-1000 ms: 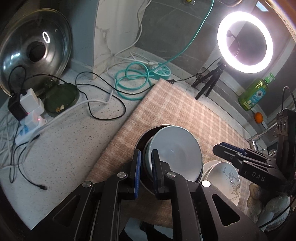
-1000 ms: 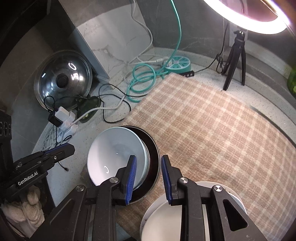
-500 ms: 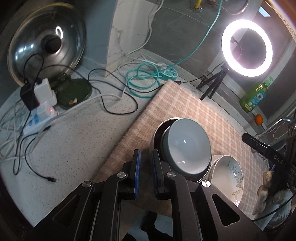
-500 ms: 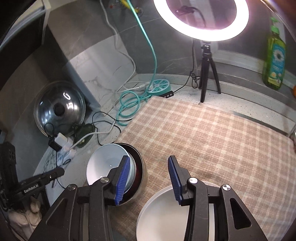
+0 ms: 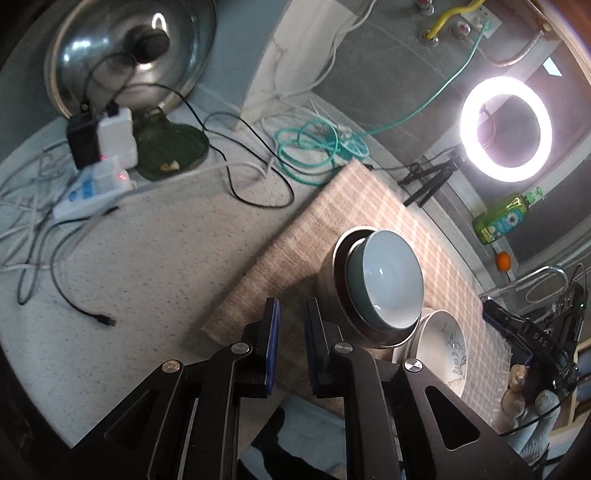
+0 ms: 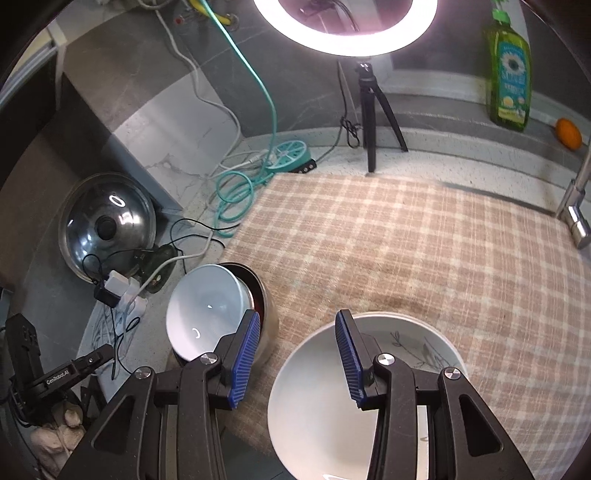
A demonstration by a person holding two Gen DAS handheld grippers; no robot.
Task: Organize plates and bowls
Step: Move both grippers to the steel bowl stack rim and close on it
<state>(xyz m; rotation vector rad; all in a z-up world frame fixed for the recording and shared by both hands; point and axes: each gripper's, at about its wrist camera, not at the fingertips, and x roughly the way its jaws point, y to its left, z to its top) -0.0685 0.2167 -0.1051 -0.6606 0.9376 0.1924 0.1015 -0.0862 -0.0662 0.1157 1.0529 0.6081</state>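
Here, my left gripper (image 5: 290, 345) was clenched nearly closed with nothing between its pads, hovering over the near left edge of the checked cloth (image 6: 406, 236). My right gripper (image 6: 295, 356) stood released; its jaws had just been opening, nothing held between them, above the near rim of the white floral bowl (image 6: 369, 387), which sat at the cloth's near edge. Just left of that bowl, touching it in the left wrist view, the teal bowl (image 5: 388, 280) lay tilted inside the dark metal-rimmed bowl (image 5: 332, 280) near the cloth's left edge. Beyond the cloth's left edge the speckled worktop (image 5: 155, 266) carried a power strip (image 5: 92, 192) and loose cables. At the far left corner a steel lid (image 6: 107, 225) leaned on the wall. Along the far edge stood the ring light (image 6: 345, 22) on its tripod and a green soap bottle (image 6: 509, 74).
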